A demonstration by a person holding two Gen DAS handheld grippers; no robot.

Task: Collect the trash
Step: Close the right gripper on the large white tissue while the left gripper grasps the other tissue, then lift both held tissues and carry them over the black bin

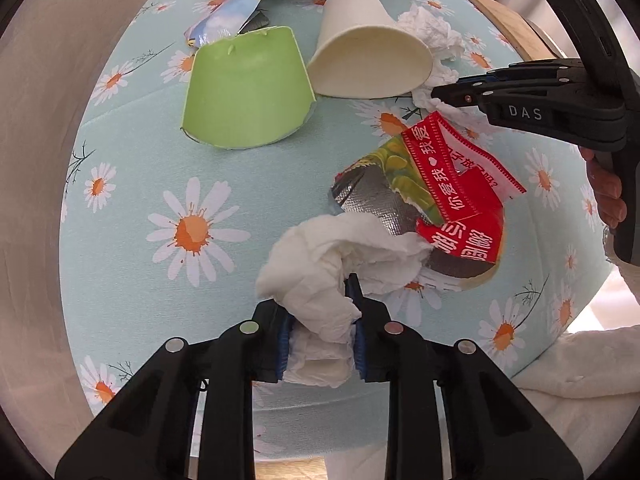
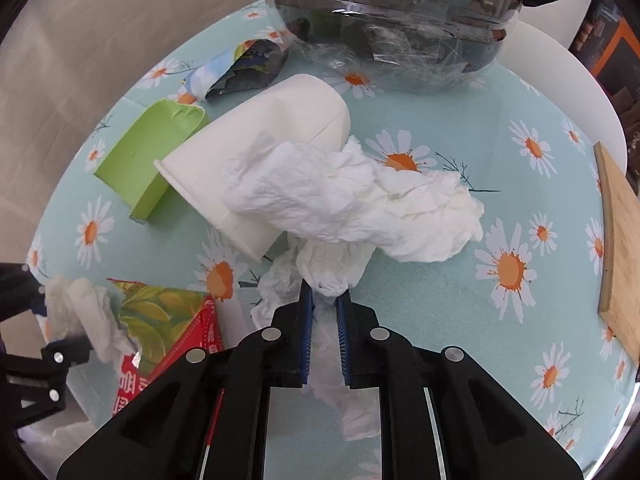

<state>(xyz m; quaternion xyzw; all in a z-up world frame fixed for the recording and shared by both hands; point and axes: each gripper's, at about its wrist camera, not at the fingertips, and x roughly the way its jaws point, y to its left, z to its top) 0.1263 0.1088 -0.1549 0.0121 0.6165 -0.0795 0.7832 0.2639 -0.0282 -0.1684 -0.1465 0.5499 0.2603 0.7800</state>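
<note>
**Both claws loaded; the bin lies straight ahead of the right one**

The left claw [image 1: 320,320] is clenched on a crumpled white tissue [image 1: 324,268] at the lower middle of its view. The right claw [image 2: 323,308] is clenched on a second tissue wad [image 2: 360,200], which billows up and to the right of the fingers and drapes against the tipped white paper cup [image 2: 256,152].

What the coming move seems to turn on is the bin [image 2: 400,20], a clear tub lined with a black bag. It sits at the top centre of the right wrist view, directly beyond the right claw along its fingers. In the left wrist view only a sliver shows at the top edge, well apart from the left claw. So the right hand is nearer and likely drops first.

Left on the daisy tablecloth [image 1: 160,184]: the green carton piece [image 1: 248,88], the red snack wrapper [image 1: 448,184] and a blue wrapper [image 1: 232,16].
</note>
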